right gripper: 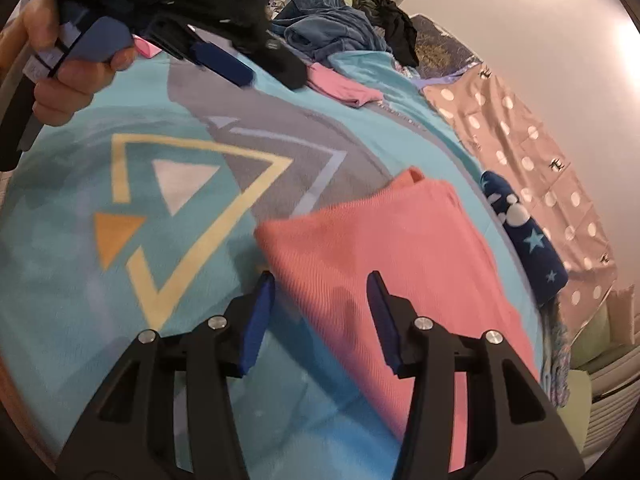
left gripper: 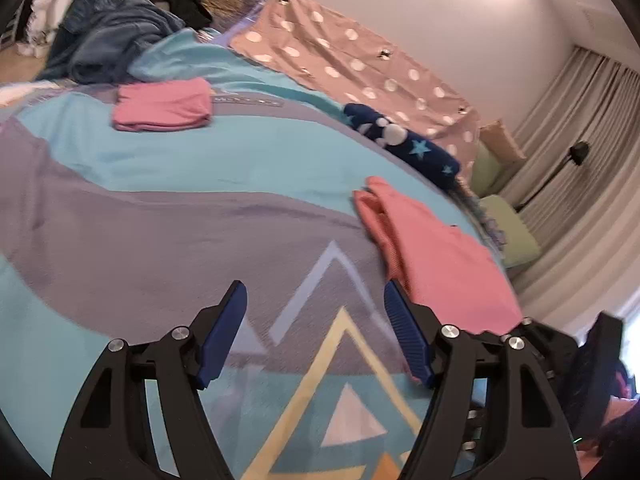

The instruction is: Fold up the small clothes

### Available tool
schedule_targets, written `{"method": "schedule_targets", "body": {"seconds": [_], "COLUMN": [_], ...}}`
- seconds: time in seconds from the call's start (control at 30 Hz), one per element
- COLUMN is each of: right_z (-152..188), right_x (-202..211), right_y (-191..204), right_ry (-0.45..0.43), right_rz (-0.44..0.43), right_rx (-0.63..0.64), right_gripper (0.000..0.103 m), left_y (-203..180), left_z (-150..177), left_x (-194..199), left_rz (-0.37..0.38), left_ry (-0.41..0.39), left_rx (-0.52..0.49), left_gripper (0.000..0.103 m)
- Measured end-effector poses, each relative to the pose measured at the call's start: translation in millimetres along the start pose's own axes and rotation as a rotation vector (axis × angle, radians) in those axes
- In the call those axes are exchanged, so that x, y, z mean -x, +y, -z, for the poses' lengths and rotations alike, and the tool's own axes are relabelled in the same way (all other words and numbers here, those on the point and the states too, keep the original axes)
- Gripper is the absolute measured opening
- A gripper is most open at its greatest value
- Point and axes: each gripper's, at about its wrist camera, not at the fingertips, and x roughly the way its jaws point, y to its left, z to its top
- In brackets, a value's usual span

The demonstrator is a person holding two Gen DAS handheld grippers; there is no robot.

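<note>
While three small folded garments lie on the turquoise bedspread (left gripper: 120,168) — a salmon-pink one (right gripper: 384,248), a lighter pink one (left gripper: 162,106) and a navy starred one (left gripper: 404,140) — two grippers hover above it. Jaws apart and empty, the left gripper (left gripper: 312,332) has the salmon piece just beside its right finger. With its jaws apart too, the right gripper (right gripper: 320,316) hangs over that piece's near left corner without clamping it.

Right gripper (right gripper: 320,316), jaws apart, hovers over a folded salmon garment (right gripper: 400,240).
</note>
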Motion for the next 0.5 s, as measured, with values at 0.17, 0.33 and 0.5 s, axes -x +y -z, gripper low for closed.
{"method": "schedule_targets", "body": {"seconds": [0.17,0.33,0.5], "right_z": [-13,-18,-19], "right_x": [-12,-18,-23], "right_y": [7,9,8], "right_ry": [-0.019,-0.012,-0.013], "right_rz": [0.042,0.049,0.064], "right_rx": [0.003,-0.004,0.021], "right_gripper": [0.041,0.021,0.021], "left_y": [-9,-29,-36], "left_z": [-29,-60,-87], "left_x": [-49,-140,-189], "left_rz": [0.248,0.277,0.295], "left_ry": [0.080,0.266,0.285], "left_rx": [-0.003,-0.007,0.018], "left_gripper": [0.071,0.071,0.065]}}
